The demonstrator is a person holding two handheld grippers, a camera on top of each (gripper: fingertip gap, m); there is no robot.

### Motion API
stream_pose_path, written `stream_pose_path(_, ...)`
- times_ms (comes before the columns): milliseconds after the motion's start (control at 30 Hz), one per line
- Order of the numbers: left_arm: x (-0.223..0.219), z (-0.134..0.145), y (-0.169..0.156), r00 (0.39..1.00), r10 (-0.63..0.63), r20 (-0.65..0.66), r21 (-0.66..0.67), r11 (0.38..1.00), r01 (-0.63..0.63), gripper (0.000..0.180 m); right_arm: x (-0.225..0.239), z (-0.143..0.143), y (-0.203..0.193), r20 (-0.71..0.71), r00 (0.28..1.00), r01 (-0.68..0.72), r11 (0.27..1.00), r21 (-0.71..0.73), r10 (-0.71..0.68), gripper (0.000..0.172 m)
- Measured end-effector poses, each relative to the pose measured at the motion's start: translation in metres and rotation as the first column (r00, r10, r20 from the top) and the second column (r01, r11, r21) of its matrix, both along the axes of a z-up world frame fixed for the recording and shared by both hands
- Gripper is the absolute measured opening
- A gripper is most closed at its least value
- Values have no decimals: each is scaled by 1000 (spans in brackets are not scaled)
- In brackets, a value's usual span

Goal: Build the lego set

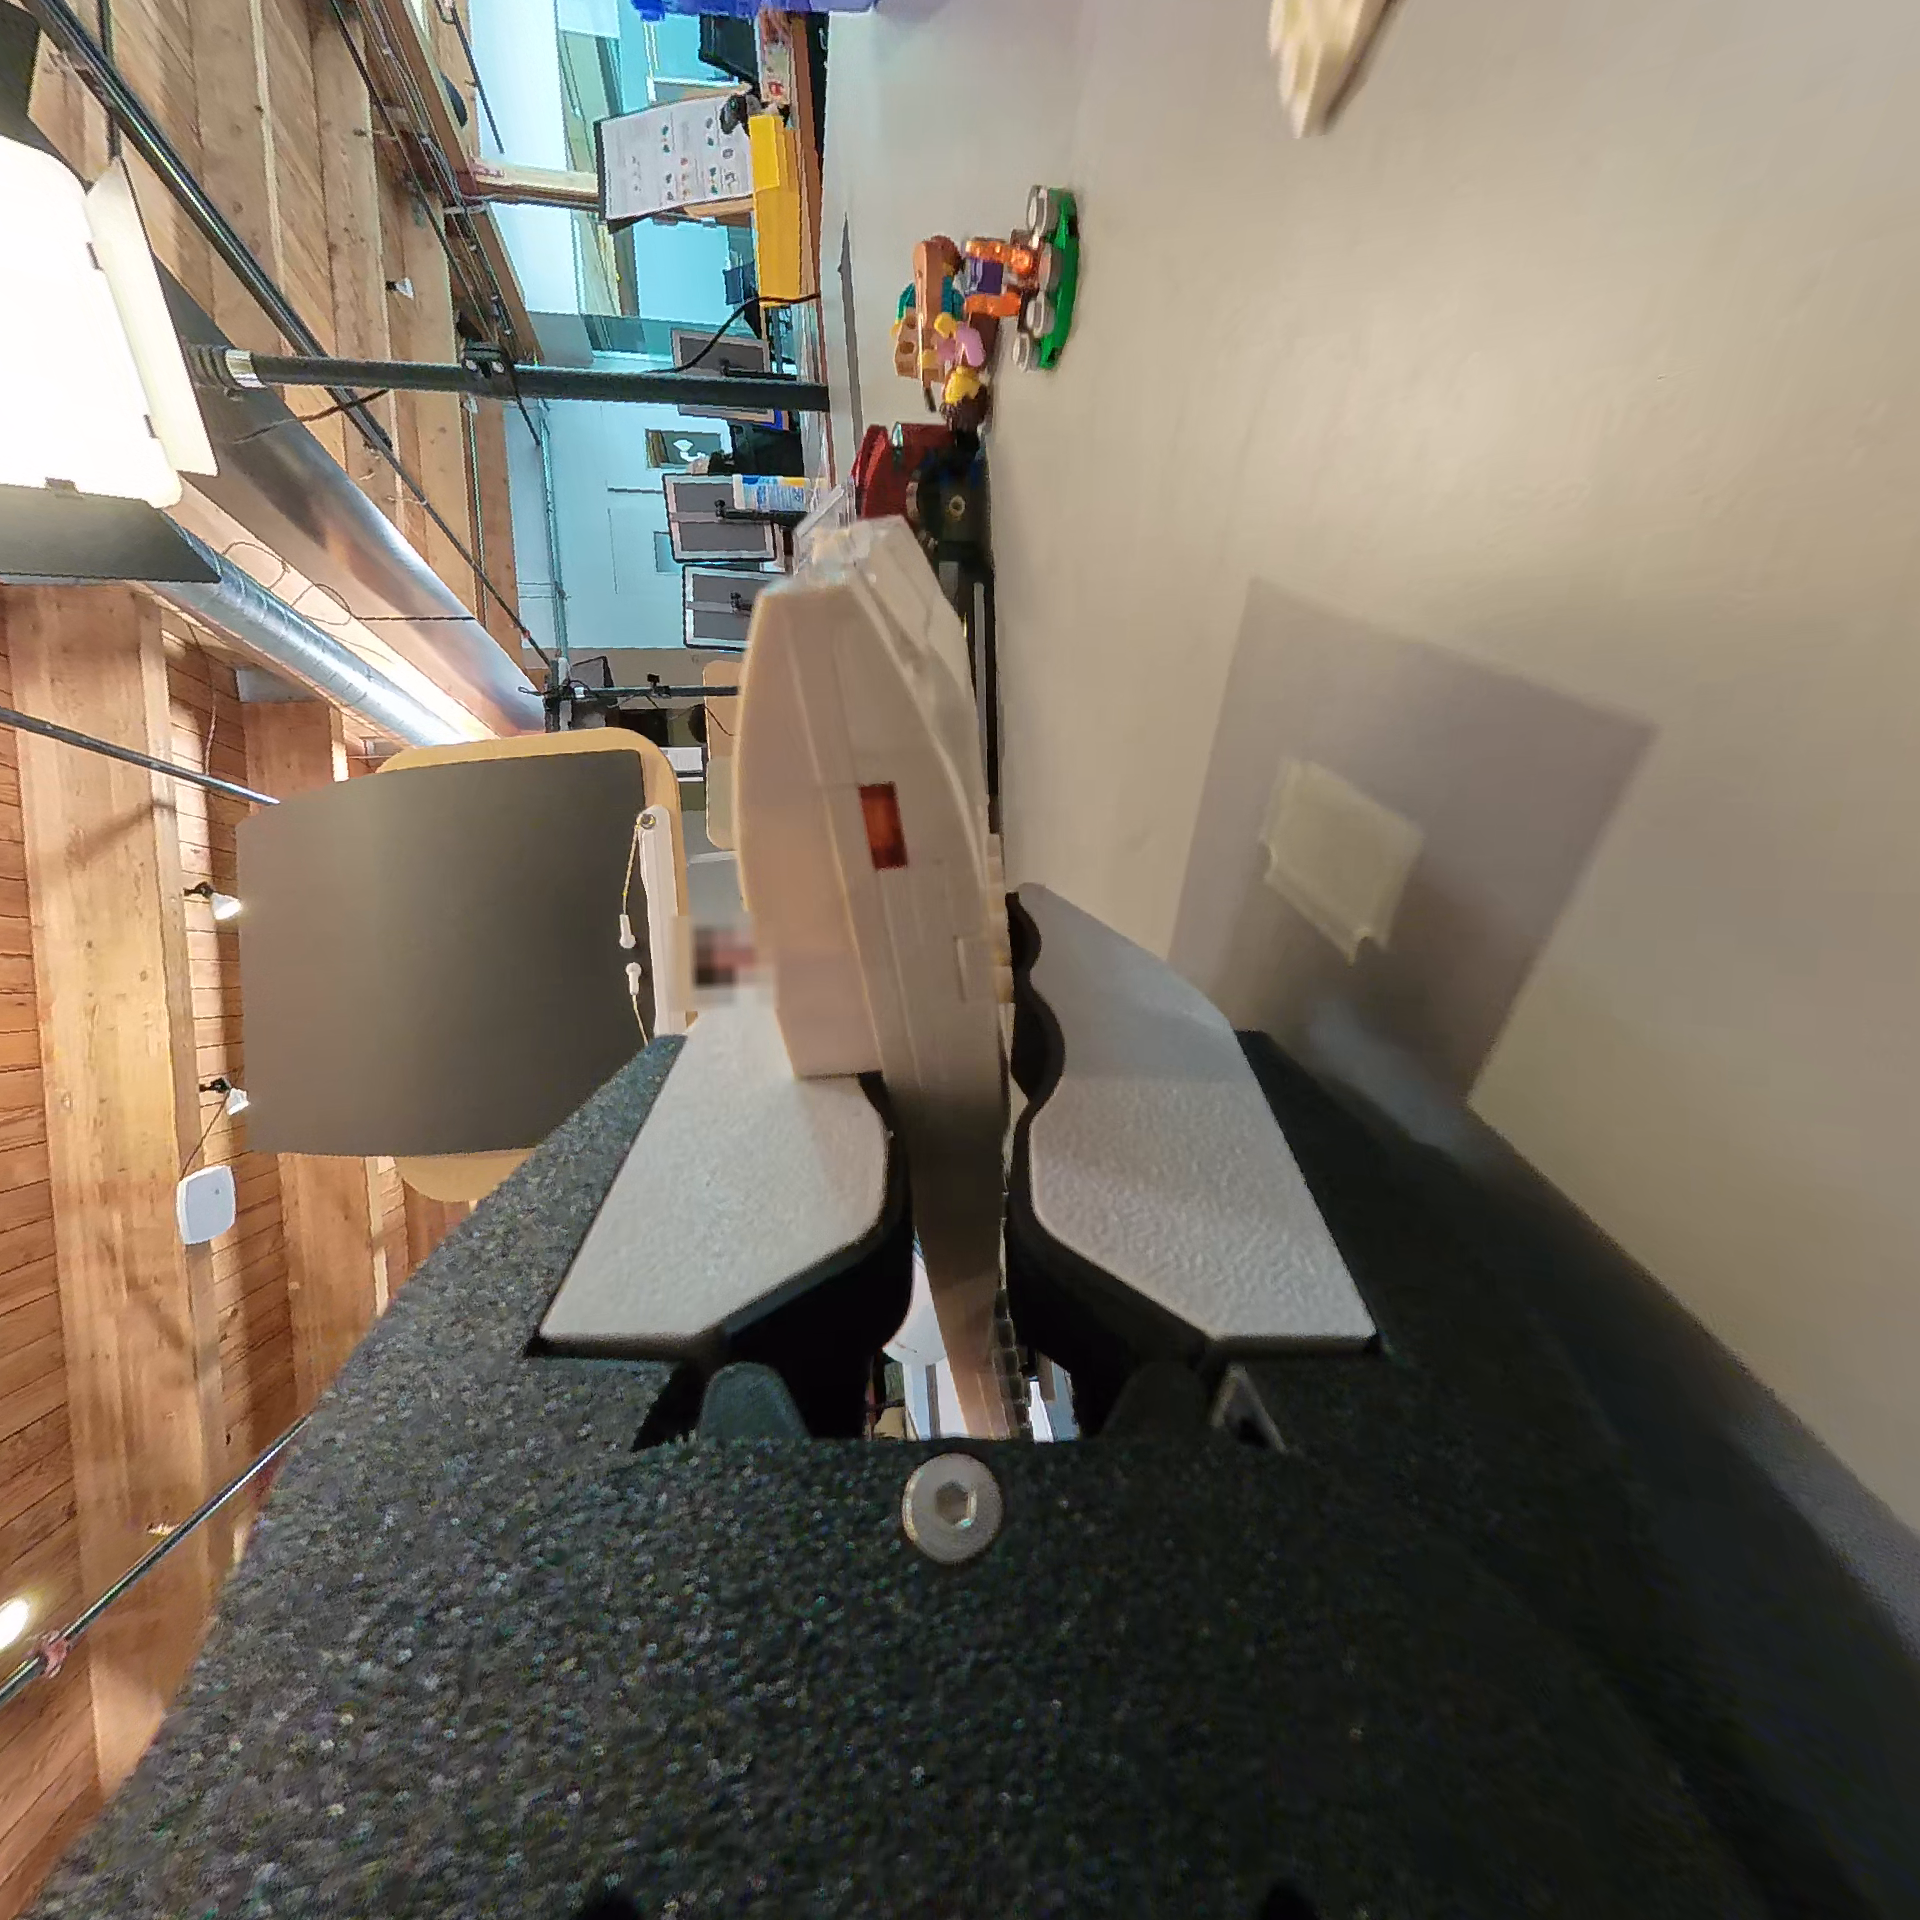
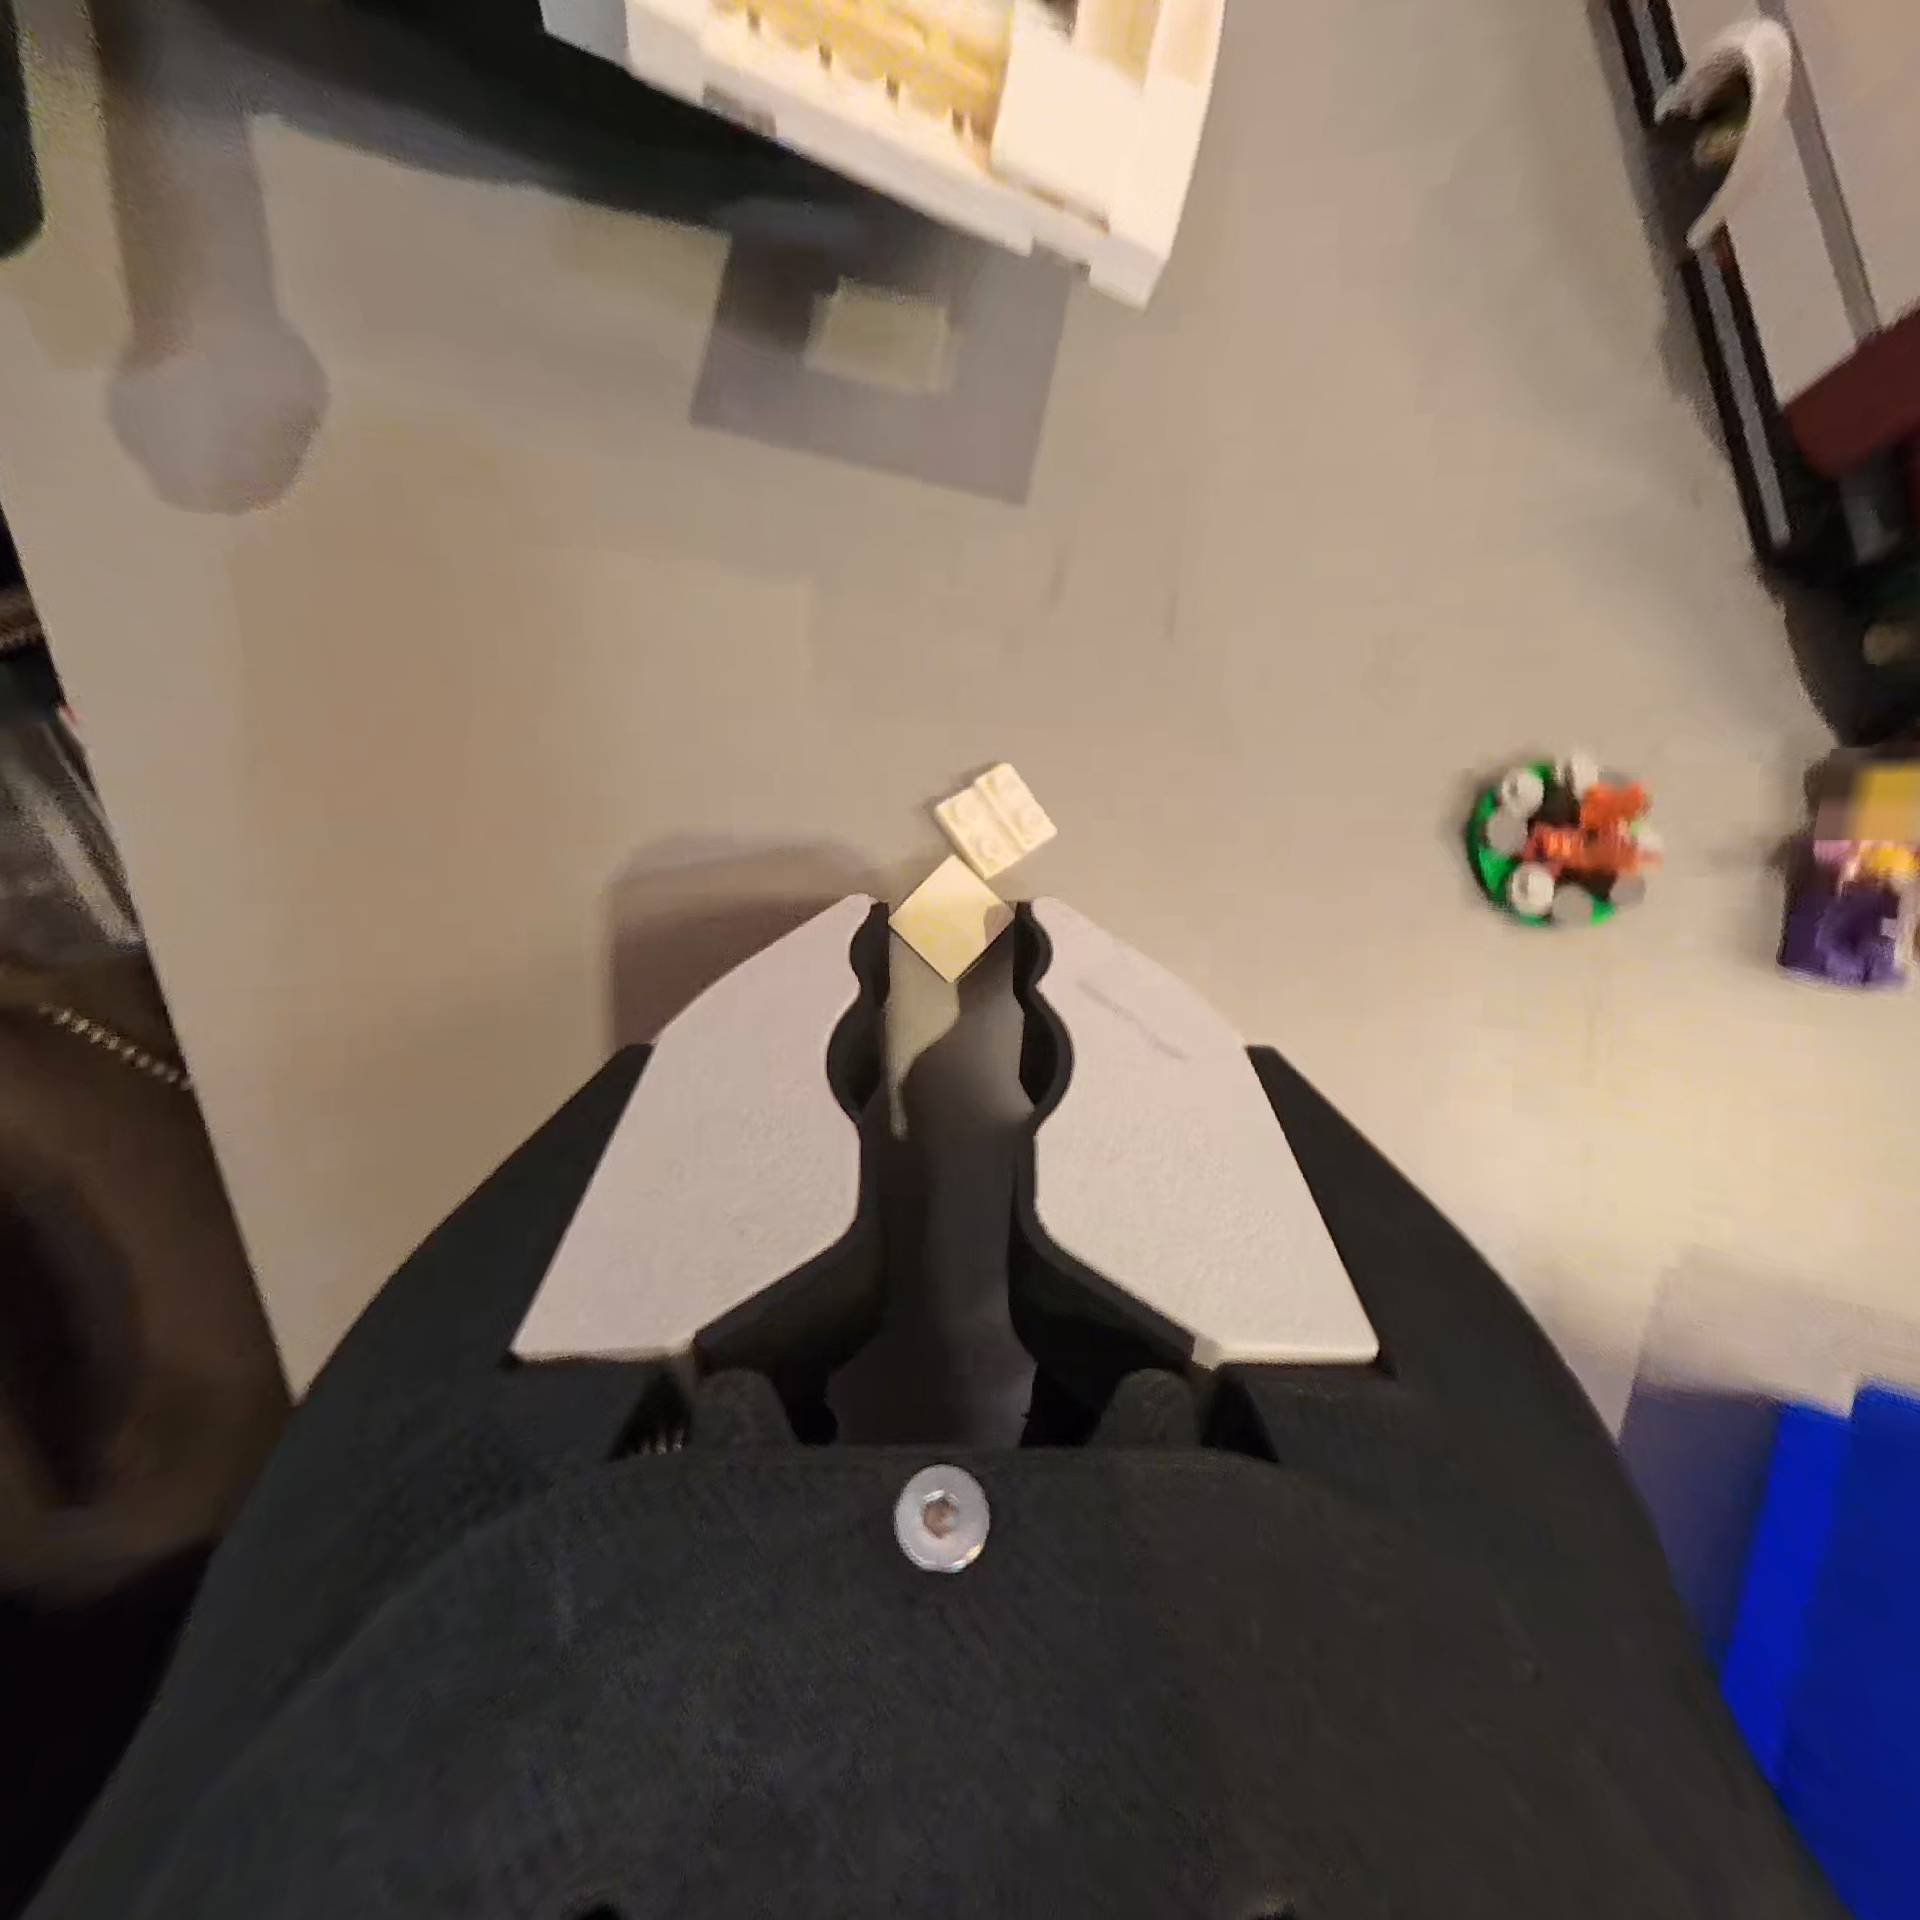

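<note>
Cream tile [image 2: 951, 920] pinched cornerwise between right gripper [image 2: 951, 925] jaws, above bench [image 2: 520, 675], near studded cream plates [image 2: 995, 828]. White brick-built model [image 1: 862, 831] clamped edgewise in left gripper [image 1: 956, 997] jaws.

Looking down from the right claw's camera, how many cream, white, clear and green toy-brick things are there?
Cream: 2, tile and studded plate
White: 1, build
Clear: 1, piece on the grey square
Green: 1, round base
Total: 5
</note>
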State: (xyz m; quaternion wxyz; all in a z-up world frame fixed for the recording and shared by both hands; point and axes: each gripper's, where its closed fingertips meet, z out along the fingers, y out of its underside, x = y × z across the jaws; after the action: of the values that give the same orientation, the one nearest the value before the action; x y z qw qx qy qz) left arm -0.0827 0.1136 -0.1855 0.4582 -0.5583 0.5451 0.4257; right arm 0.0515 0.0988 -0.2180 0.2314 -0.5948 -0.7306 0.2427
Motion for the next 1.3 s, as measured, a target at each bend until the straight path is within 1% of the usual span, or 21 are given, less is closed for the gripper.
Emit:
stream_pose_path(100,-5,0,0,1000,12,10,-3,1000,-12,15,-28,1,-1,-19,999,-37,999,25,38,23)
stream_pose_path(233,-11,-1,3,999,30,24,-9,1000,-29,15,-58,1,2,-28,1000,-12,999,37,13,23)
stream_pose_path(300,-13,-1,3,999,38,22,-10,999,-37,15,-59,1,2,-24,999,26,999,35,-25,23)
stream_pose_path(500,-16,-1,5,998,44,48,-24,999,-43,15,-45,1,-3,-39,990,135,990,-34,-136,30)
stream_pose_path(667,-13,-2,5,998,35,44,-30,999,-34,16,-51,0,-11,-34,989,145,989,-13,-145,30)
stream_pose_path(767,-11,0,4,999,29,42,-19,999,-28,16,-57,0,-31,-26,997,70,997,-19,-71,30)
stream_pose_path(833,-12,1,4,999,33,39,-15,999,-33,16,-58,1,-37,-28,999,29,1000,-5,-29,32)
stream_pose_path(933,-13,3,4,998,37,41,-12,999,-37,16,-55,5,-34,-37,999,-13,1000,2,13,33)
stream_pose_path(1033,-12,4,4,998,34,53,-12,999,-34,16,-55,14,-24,-77,991,-105,993,54,109,33)
stream_pose_path(1133,-12,5,4,998,30,52,-8,1000,-30,16,-63,17,-13,-89,970,-214,968,127,226,33)
stream_pose_path(1300,-16,9,4,999,36,5,27,999,-36,16,-76,16,-12,-87,897,-419,895,152,434,33)
